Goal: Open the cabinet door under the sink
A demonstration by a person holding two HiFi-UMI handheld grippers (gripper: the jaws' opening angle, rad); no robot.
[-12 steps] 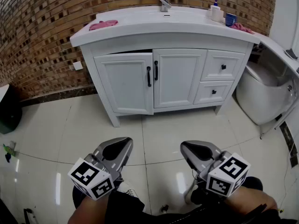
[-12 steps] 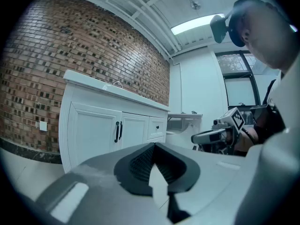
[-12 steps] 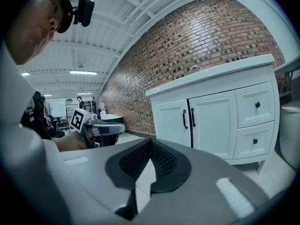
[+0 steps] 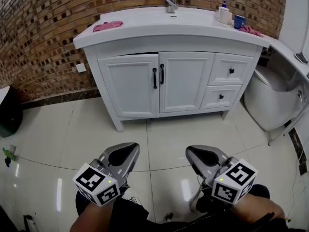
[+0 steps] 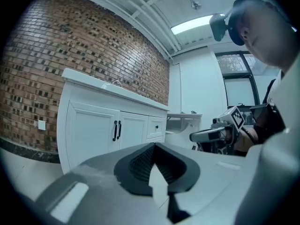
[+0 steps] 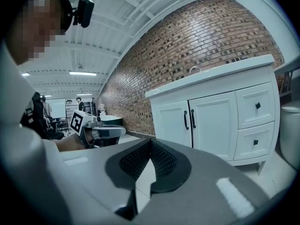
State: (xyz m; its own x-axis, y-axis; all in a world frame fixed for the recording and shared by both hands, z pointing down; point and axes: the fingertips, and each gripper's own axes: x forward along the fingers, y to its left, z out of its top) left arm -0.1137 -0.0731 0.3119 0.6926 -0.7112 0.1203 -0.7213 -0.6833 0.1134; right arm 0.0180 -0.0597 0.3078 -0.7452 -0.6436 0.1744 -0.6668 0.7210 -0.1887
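Note:
The white vanity cabinet [image 4: 120,124] stands against the brick wall, a stretch of floor away from me. Its two doors carry black handles side by side: left door [image 4: 129,83] with handle [image 4: 154,78], right door [image 4: 186,81] with handle [image 4: 161,74]. A dark slit shows above the left door, which stands slightly ajar. My left gripper [image 4: 126,151] and right gripper [image 4: 197,153] hover low over the tiles, side by side, pointing at the cabinet. Both are shut with nothing in them. The doors [image 5: 117,130] [image 6: 190,118] also appear ahead of the left gripper [image 5: 154,146] and the right gripper [image 6: 151,142].
Two drawers [image 4: 231,69] sit right of the doors. On the countertop are a faucet [image 4: 170,1], a pink cloth [image 4: 108,26], a soap bottle [image 4: 223,12] and a blue cup [image 4: 238,21]. A toilet [image 4: 273,98] stands at the right, a dark bin [image 4: 8,112] at the left.

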